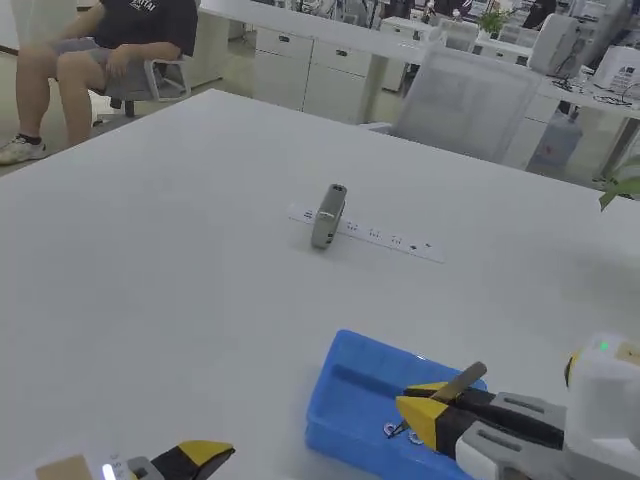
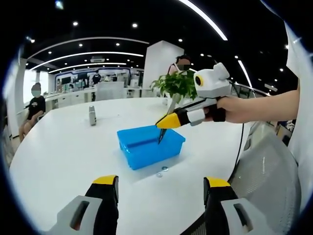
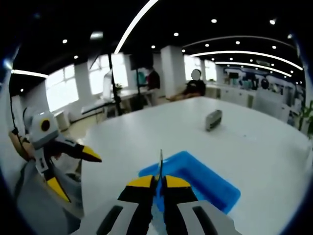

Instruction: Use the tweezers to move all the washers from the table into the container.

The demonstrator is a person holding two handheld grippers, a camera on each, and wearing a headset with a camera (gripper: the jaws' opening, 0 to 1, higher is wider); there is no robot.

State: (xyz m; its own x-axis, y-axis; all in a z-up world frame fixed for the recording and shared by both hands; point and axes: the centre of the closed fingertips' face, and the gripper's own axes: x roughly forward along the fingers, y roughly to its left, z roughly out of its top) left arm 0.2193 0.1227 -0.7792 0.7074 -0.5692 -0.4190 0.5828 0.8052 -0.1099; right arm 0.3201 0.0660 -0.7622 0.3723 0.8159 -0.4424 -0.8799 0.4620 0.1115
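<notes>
While poised over blue plastic container [image 2: 142,152]: right gripper [image 3: 159,182] pinching thin metal tweezers [image 3: 160,165].
Left gripper [image 2: 161,183] spread; small washers [image 2: 164,169] seemingly just beside container.

open office: white table [image 1: 150,260], white cabinets [image 1: 300,70], mesh chair [image 1: 460,100], ceiling strip lights [image 2: 93,54], potted plant [image 2: 176,83].

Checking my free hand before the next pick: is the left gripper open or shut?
Open. In its own view the left gripper has its yellow-tipped jaws wide apart, white table between them, nothing held.
</notes>
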